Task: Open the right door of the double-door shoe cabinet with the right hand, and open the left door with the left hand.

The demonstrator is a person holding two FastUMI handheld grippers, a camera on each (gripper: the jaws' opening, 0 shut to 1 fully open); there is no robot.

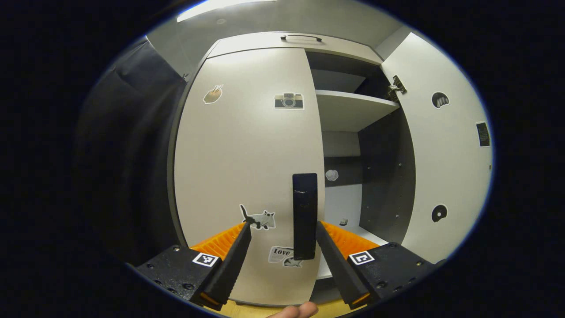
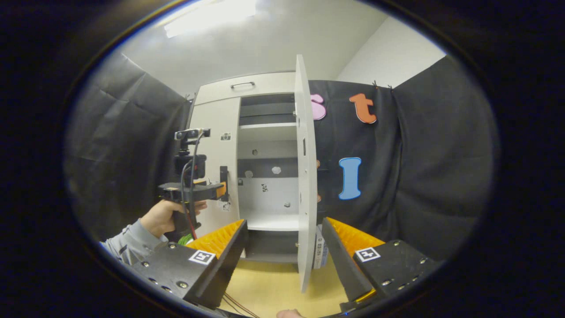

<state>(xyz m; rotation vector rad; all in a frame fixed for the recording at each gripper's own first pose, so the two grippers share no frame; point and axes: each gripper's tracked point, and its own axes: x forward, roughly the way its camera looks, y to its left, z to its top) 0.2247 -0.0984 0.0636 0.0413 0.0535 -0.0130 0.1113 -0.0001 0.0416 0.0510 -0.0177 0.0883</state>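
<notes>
The white shoe cabinet's left door [image 1: 247, 145], dotted with stickers, is closed. Its upright black handle [image 1: 304, 216] stands between the fingers of my open left gripper [image 1: 282, 229], close to the right finger and not clamped. The right door [image 1: 441, 145] is swung wide open, baring a shelf [image 1: 353, 108]. In the right gripper view, that right door [image 2: 304, 176] shows edge-on. My right gripper [image 2: 283, 227] is open and holds nothing, a short way back from the door. A hand holds the left gripper [image 2: 223, 190] at the left door's handle [image 2: 224, 174].
A top drawer with a dark handle [image 1: 301, 37] sits above the doors. Black cloth hangs on both sides of the cabinet. The wooden floor [image 2: 273, 287] lies in front. Some flat items [image 2: 320, 251] stand behind the open right door.
</notes>
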